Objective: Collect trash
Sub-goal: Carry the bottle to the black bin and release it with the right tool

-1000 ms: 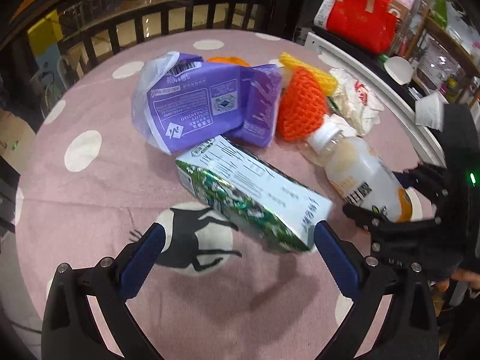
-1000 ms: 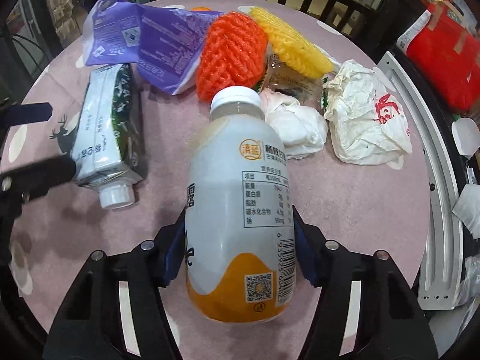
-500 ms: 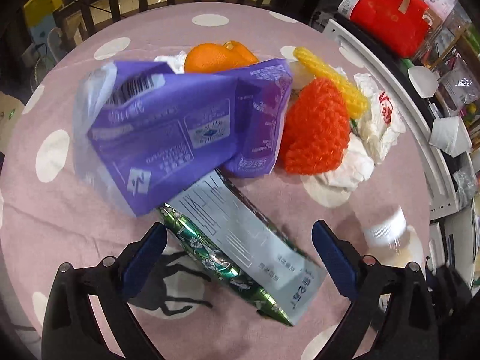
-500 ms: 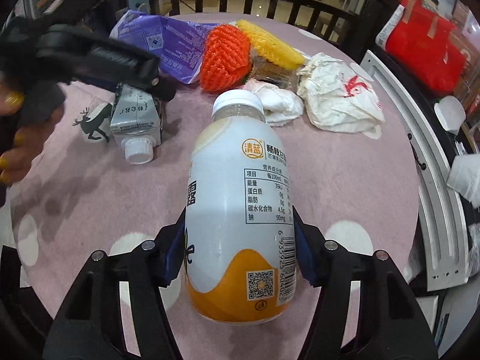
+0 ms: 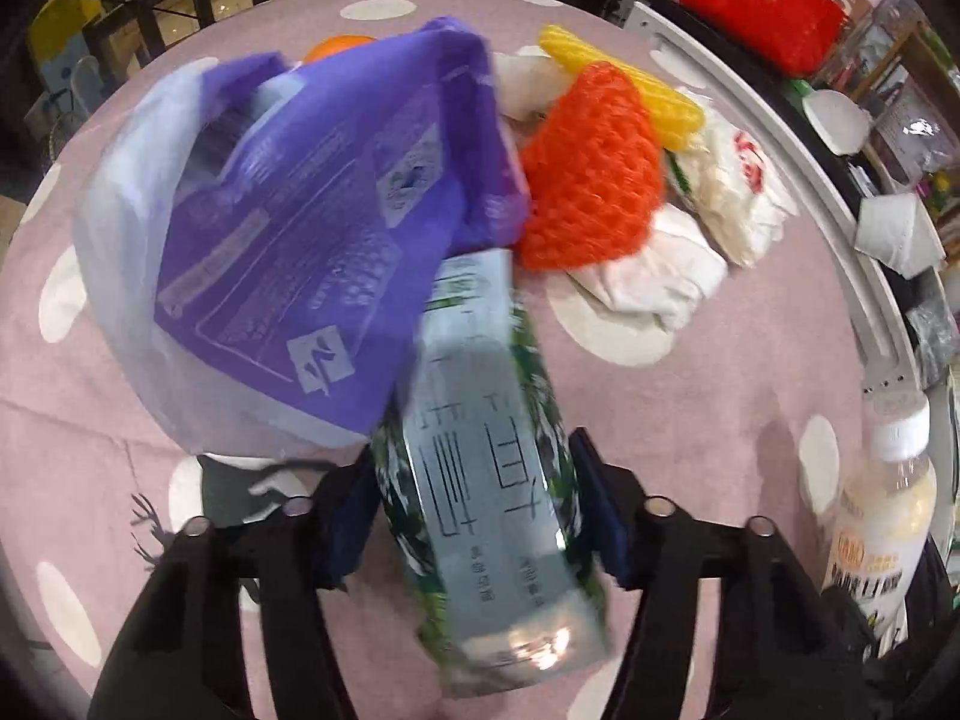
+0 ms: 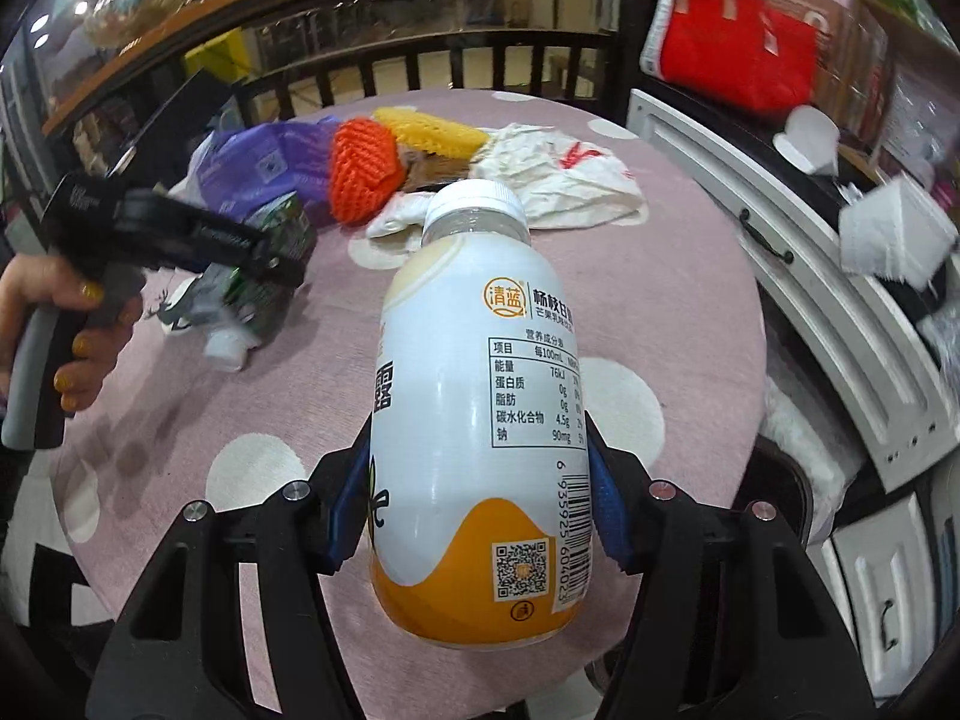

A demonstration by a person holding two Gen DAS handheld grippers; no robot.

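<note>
We have two pieces of trash in hand. The right gripper (image 6: 480,510) has its blue-padded fingers (image 6: 603,516) clamped on the lower body of a white plastic drink bottle with an orange base and white screw cap (image 6: 474,420), at the centre of the right wrist view. Its long axis runs along the fingers, cap pointing up the frame toward the pile. It looks light and probably near empty, though the opaque label hides the level. The smooth, rounded wall is slippery and will flex under a hard squeeze, so the wide midsection between the pads is the sound place to hold it.

The left gripper (image 5: 474,516) has its fingers (image 5: 594,510) closed on a green-and-white drink carton (image 5: 486,462), low in the centre of the left wrist view. The carton's long axis lies nearly along the fingers, leaning slightly left toward the top of the frame, where its far end slips under a purple and clear plastic wrapper bag (image 5: 312,252). The view is motion-blurred, so we cannot tell whether it is lifted clear of the pink, white-dotted counter (image 5: 690,408). Cardboard of this kind is light and stiff on its edges but crushes on the flat faces; a grip across the narrow sides mid-length suits it.

Upper right of that frame lie an orange foam fruit net (image 5: 591,174) and crumpled white paper (image 5: 654,276).
</note>
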